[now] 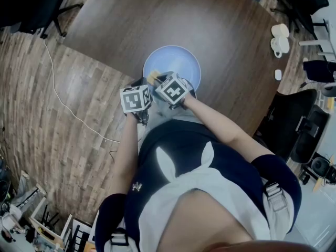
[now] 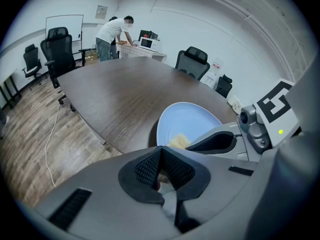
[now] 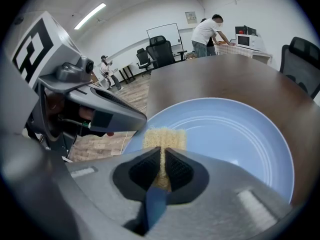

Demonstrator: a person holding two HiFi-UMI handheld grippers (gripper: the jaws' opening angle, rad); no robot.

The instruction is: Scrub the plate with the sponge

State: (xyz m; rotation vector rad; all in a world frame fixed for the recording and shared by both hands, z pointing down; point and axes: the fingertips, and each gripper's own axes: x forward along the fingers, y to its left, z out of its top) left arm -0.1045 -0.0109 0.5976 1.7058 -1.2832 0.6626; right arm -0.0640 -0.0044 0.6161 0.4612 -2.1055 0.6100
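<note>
A pale blue plate (image 1: 173,63) sits at the near edge of a dark wooden table (image 1: 157,20). In the right gripper view my right gripper (image 3: 162,154) is shut on a yellow sponge (image 3: 164,136), which sticks out past the jaws onto the plate's (image 3: 235,139) near-left part. My left gripper (image 2: 161,165) is shut, with a pale strip between its jaws that looks like the plate's near rim; the plate (image 2: 192,121) runs under its body. From above, the left gripper (image 1: 140,85) is at the plate's near-left edge, right beside the right gripper (image 1: 161,82) and the sponge (image 1: 153,77).
Black office chairs (image 1: 294,125) stand to the right of the table and others (image 1: 37,4) at the far left. A white cable (image 1: 68,106) trails over the wooden floor. White cups (image 1: 280,38) stand at the table's right end. A person (image 2: 112,34) stands far off.
</note>
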